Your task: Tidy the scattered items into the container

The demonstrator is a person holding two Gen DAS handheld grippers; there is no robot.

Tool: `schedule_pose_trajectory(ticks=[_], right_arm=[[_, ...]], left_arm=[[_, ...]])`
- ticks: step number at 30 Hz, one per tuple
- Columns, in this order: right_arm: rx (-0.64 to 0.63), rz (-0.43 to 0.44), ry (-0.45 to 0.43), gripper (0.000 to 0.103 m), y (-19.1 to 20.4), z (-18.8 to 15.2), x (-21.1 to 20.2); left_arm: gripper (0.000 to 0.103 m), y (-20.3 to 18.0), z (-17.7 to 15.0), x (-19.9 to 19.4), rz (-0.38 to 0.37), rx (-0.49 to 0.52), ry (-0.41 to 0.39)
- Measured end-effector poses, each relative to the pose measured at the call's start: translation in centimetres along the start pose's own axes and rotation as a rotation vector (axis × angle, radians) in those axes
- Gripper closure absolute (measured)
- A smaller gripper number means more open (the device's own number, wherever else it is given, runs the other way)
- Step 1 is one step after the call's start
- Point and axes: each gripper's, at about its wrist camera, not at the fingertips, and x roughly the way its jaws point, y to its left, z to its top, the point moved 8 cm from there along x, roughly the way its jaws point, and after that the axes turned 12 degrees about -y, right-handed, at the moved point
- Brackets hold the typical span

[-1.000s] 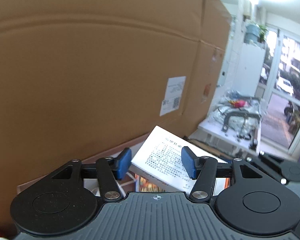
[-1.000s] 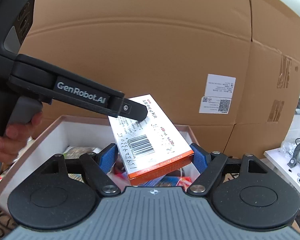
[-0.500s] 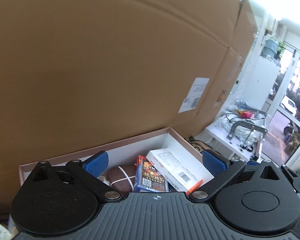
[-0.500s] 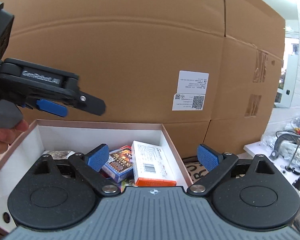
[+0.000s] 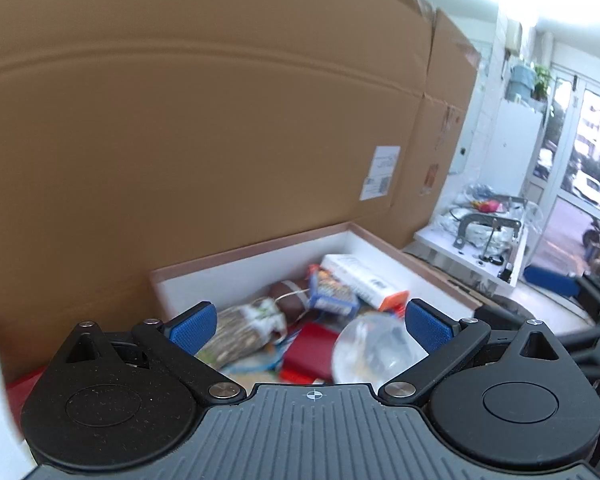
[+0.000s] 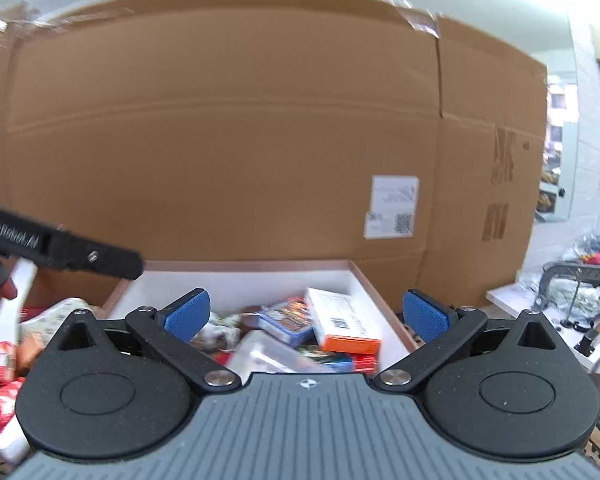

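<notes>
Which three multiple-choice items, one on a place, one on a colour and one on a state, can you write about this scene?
1. Where is the white medicine carton?
A. inside the white box
B. in the right gripper
C. on the side table

2. What colour is the carton's near end?
A. green
B. orange
C. black

3. How do the jaws of the left gripper stand?
A. shut
B. shut on a ball
C. open

Answers: 1 A, it lies among the box's items; 2 B, the end face is orange; 3 C, nothing sits between the pads.

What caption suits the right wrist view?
Open right gripper above a white box holding an orange-ended medicine carton.
</notes>
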Motion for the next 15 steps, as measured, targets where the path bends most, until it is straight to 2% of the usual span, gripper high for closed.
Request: schedule_pose_trajectory(ticks=[7,12,15], right_arm=[[-0.043,0.096,-0.063,0.001,5.1,1.0,-5.2],[-0.072,0.134,-0.049,0.001,8.9,-0.1,-8.2],[-0.059,0.170,-0.061,0.001,11.2,-0.8,-10.3]], left_arm=[[0.000,4.1,-3.9,-10.3,0.119,-0.073,-0.045],[0.000,6.2,-8.9,-16.7,0.228,-0.142,-0.048],[0.000,6.6,-12.2,-20.1,0.266,-0.132,-0.062]])
